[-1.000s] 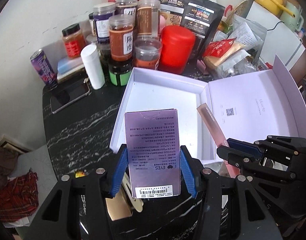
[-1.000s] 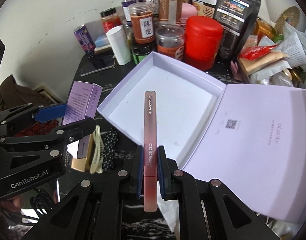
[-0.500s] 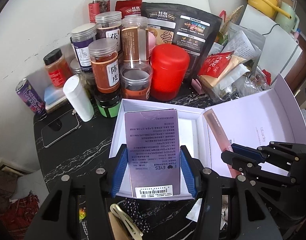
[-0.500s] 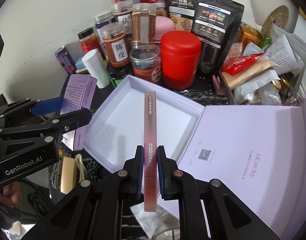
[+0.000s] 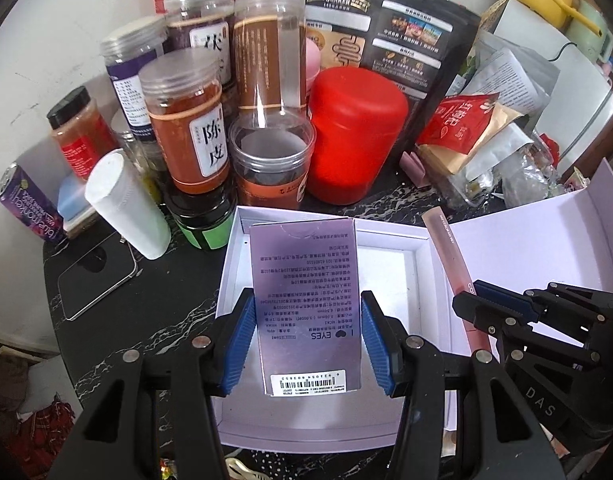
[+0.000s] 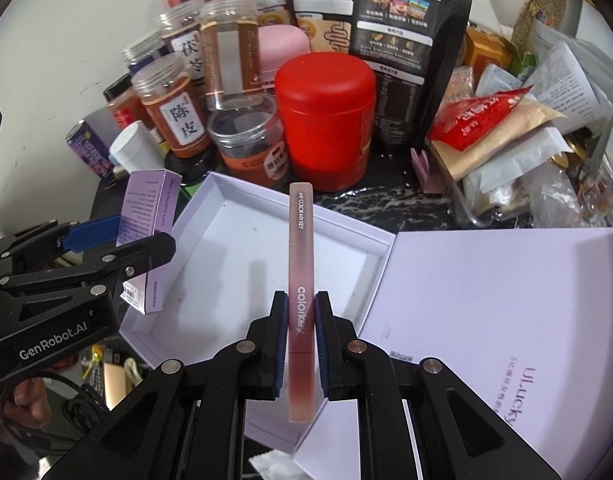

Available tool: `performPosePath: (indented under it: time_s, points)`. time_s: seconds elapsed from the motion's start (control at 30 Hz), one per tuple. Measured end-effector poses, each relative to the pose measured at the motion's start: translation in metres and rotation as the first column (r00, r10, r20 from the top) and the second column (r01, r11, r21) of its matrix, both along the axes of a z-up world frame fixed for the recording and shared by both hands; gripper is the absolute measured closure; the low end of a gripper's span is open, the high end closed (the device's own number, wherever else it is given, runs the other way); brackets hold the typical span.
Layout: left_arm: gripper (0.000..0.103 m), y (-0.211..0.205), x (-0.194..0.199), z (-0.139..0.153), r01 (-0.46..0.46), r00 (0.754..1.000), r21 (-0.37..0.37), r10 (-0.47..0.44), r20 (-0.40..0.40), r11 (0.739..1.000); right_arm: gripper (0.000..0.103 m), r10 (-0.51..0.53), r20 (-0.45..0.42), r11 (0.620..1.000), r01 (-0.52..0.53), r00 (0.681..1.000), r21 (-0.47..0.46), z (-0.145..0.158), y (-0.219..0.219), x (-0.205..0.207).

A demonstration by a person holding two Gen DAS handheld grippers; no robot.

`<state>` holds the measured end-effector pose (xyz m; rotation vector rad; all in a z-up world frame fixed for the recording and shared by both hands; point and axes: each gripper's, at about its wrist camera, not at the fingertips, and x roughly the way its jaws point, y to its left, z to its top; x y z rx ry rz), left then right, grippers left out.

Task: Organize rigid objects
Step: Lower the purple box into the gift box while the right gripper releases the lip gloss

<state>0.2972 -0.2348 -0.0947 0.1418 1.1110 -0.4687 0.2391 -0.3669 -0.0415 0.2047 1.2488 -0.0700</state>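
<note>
A purple contact lens box [image 5: 308,304] is gripped by the left claw [image 5: 306,344]. A pink Colorkey lip tube [image 6: 301,296] is pinched by the right claw [image 6: 301,344], over the open gift box [image 6: 234,248].

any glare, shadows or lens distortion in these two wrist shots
Left wrist view: fisheye bends the jars, dark corners, window glare on the clear jar. Right wrist view: same curved edges, the pink tube casts a soft shadow in the white box; both sharp.

Two hand-held grippers over the open box

Right hand-held gripper [image 6: 300,344] clamps a pink tube [image 6: 301,280]; left hand-held gripper [image 6: 122,236] grips a purple carton [image 6: 146,208] above the white box [image 6: 234,256].
</note>
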Motion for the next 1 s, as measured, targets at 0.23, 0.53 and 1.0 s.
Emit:
performPosePath:
  time_s: [0.23,0.53,1.0]
  points:
    - [0.052,-0.005,0.014,-0.030,0.019,0.998,0.007,-0.018,-0.060,1.000,0.090,-0.037,-0.049,0.999,0.037,0.998,0.010,-0.029,0.000,0.012]
    - [0.052,-0.017,0.024,-0.066,0.044,0.993,0.059,-0.037,-0.111,0.997,0.090,-0.073,-0.134,0.997,0.076,0.988,0.018,-0.063,0.000,0.021]
    - [0.052,-0.029,0.039,-0.105,0.050,0.982,0.109,-0.029,-0.185,0.993,0.090,-0.102,-0.228,0.994,0.109,0.968,0.018,-0.102,-0.004,0.029]
